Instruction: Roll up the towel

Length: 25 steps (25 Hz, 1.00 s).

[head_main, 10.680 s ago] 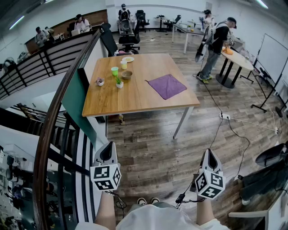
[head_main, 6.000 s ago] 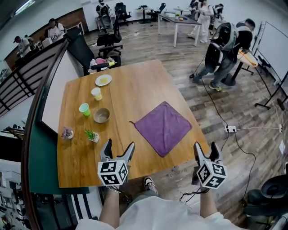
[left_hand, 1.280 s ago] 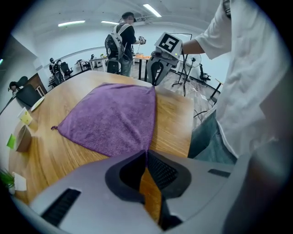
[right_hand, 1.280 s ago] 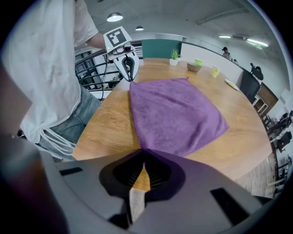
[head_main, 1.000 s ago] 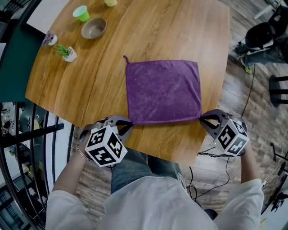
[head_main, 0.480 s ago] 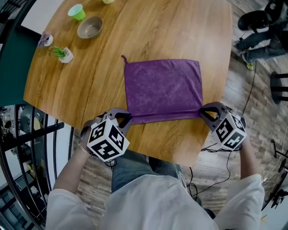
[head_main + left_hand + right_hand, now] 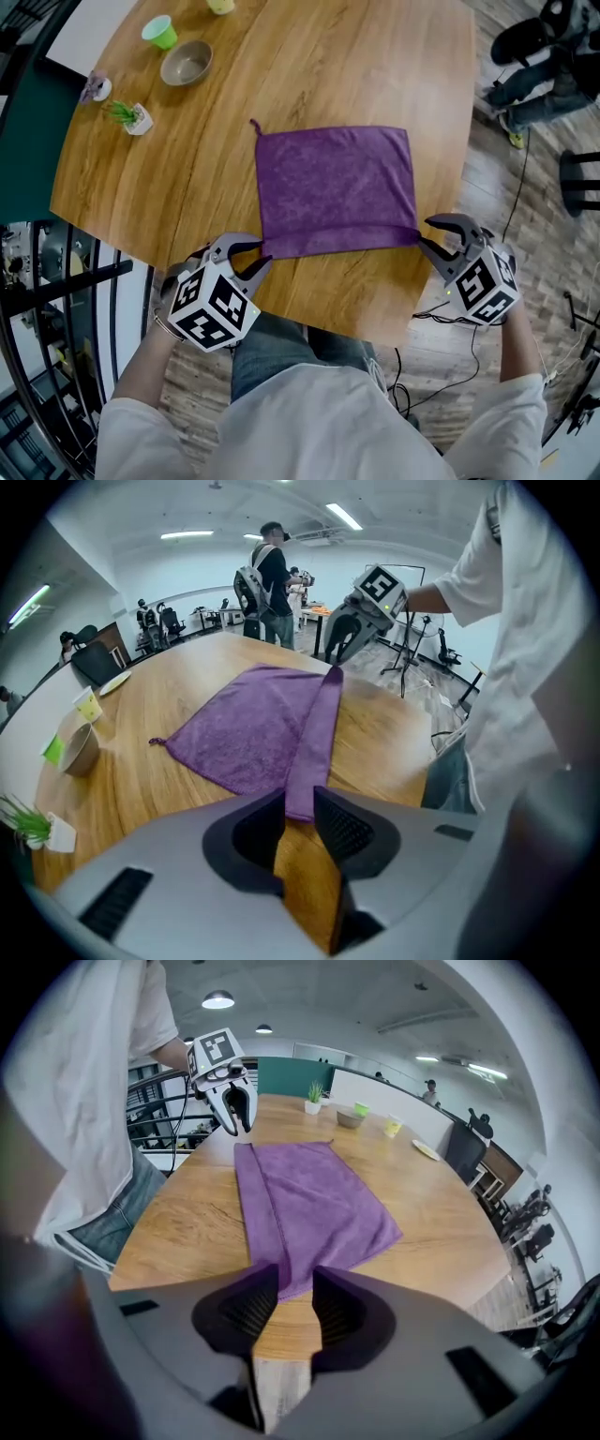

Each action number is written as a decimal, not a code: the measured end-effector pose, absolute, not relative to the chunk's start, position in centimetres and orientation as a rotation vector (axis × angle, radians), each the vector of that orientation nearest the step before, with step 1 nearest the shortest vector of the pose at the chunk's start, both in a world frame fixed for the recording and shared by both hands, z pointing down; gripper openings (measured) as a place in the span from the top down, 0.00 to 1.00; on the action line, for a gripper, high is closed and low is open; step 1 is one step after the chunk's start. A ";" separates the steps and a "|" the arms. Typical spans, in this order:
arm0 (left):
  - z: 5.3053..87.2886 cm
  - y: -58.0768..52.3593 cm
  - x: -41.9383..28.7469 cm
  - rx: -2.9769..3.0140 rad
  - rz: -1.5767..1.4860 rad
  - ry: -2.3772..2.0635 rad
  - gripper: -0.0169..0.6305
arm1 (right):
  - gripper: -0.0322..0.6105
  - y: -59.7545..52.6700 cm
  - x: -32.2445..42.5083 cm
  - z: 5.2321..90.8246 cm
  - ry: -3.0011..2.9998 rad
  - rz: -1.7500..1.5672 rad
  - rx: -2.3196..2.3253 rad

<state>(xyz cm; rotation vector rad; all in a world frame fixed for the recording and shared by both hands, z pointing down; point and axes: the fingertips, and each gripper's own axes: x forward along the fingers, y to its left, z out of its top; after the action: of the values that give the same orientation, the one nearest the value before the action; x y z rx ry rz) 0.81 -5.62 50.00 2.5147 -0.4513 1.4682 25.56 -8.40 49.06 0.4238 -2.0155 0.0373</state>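
Note:
A purple towel (image 7: 333,183) lies flat on the wooden table (image 7: 281,66), its near edge turned over into a narrow folded strip (image 7: 337,239). My left gripper (image 7: 249,262) is at the strip's left end and my right gripper (image 7: 431,234) at its right end. In the left gripper view the strip's end (image 7: 314,742) lies between the jaws of the left gripper (image 7: 298,822), which have just been opening. In the right gripper view the towel corner (image 7: 286,1274) sits between the right gripper's (image 7: 295,1302) jaws, which have also just been opening. Neither pair presses the cloth.
A bowl (image 7: 186,63), a green cup (image 7: 159,31), a small potted plant (image 7: 133,117) and a tiny pot (image 7: 96,89) stand at the table's far left. The table's near edge runs just under both grippers. A person with a backpack (image 7: 267,583) stands beyond the table.
The towel's near edge has been folded over away from me into a strip. Both grippers' jaws have spread apart around the strip's ends, and the right gripper has drawn back slightly.

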 end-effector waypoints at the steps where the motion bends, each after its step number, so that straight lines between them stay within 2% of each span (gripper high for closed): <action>1: 49.9 -5.1 1.2 2.527 1.479 -0.439 0.82 | 0.77 -8.4 25.5 48.7 -2.016 0.016 0.434; 7: 50.6 -3.4 2.7 2.561 1.510 -0.403 0.83 | 0.82 -7.1 25.7 48.9 -1.988 0.011 0.397; 15: 52.5 -3.5 2.1 2.553 1.580 -0.384 0.84 | 0.83 -5.1 25.5 52.7 -1.940 0.002 0.267; 25: 53.6 -4.2 1.9 2.556 1.623 -0.371 0.92 | 0.91 -5.3 25.5 54.0 -1.908 -0.044 0.233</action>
<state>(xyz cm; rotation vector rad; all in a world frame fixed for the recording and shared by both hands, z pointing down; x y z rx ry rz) 1.88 -4.16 53.61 2.5563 -0.3713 1.6233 25.51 -5.27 54.01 0.2329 -1.9082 -0.0437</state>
